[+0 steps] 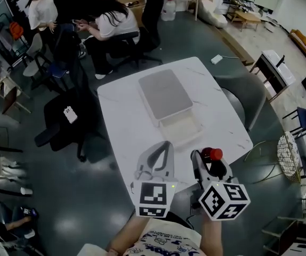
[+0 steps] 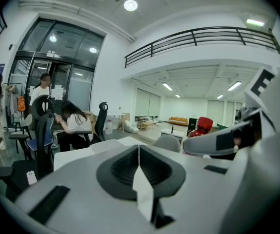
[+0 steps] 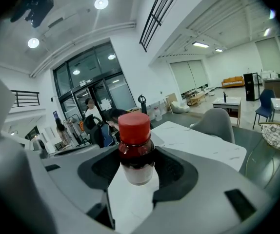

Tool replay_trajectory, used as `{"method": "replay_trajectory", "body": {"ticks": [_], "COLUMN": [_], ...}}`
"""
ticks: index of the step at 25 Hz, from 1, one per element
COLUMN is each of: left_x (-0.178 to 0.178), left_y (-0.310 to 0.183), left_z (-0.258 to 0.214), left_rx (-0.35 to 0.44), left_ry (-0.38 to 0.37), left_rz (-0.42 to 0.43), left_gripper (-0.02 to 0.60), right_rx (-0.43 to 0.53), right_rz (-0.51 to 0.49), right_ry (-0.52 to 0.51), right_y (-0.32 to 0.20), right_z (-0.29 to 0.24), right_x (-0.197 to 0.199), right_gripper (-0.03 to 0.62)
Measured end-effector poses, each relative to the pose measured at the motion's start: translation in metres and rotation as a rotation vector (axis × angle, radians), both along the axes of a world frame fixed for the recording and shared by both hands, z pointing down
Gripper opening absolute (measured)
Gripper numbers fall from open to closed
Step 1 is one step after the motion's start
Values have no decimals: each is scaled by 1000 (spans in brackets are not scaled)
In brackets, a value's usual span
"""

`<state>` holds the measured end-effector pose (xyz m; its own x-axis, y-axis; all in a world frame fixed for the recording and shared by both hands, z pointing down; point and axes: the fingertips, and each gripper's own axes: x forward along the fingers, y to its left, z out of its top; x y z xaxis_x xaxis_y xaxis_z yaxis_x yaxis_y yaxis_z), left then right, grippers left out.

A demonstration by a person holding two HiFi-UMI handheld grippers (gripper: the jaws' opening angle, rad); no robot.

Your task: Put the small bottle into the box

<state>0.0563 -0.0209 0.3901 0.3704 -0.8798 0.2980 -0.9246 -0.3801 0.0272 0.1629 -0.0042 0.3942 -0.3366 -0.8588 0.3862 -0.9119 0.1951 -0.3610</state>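
From the head view: holds the small bottle [image 1: 212, 154], red cap up, in the right gripper [image 1: 209, 161], squeezed between both jaws. Holds the left gripper [image 1: 167, 145] just beside it on the left, pinched together with nothing inside. Finds the box [image 1: 180, 128] ahead of both grippers on the white tabletop [image 1: 123, 116], open on top, with a gray lid [image 1: 164, 93] right at its far side. Shows a person [image 1: 113, 28] sitting on a chair far beyond the tabletop. From the left gripper view: shows the left gripper [image 2: 139, 155] with its jaws pressed flat together and nothing between them. Catches the small bottle [image 2: 202, 126] off to the right of it, poking up out of the right gripper [image 2: 228, 139]. From the right gripper view: shows the right gripper [image 3: 137, 165] closed on the small bottle [image 3: 135, 147], standing straight up, dark red inside, with a pale band near the bottom. Sees the white tabletop [image 3: 198, 143] stretching ahead of the jaws and a bit to the right.
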Motion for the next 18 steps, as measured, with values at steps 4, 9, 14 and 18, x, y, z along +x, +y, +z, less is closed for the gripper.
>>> {"method": "replay_trajectory", "body": {"ticks": [4, 9, 14, 18], "left_x": [-3, -5, -9, -11], "left_y": [-24, -48, -64, -73], "left_z": [14, 33, 48, 60], "left_rx": [-37, -87, -125, -148], "left_ry": [17, 34, 48, 55], "left_rz": [-1, 0, 7, 13], "left_gripper": [20, 20, 19, 20], "right_rx": [-32, -79, -124, -148], "right_rz": [-11, -23, -23, -19], "right_ry": [15, 28, 44, 56], "right_y": [-26, -52, -69, -79], "right_z": [10, 28, 44, 54], "right_x": [-6, -13, -21, -24], "right_gripper": [229, 229, 229, 229]}}
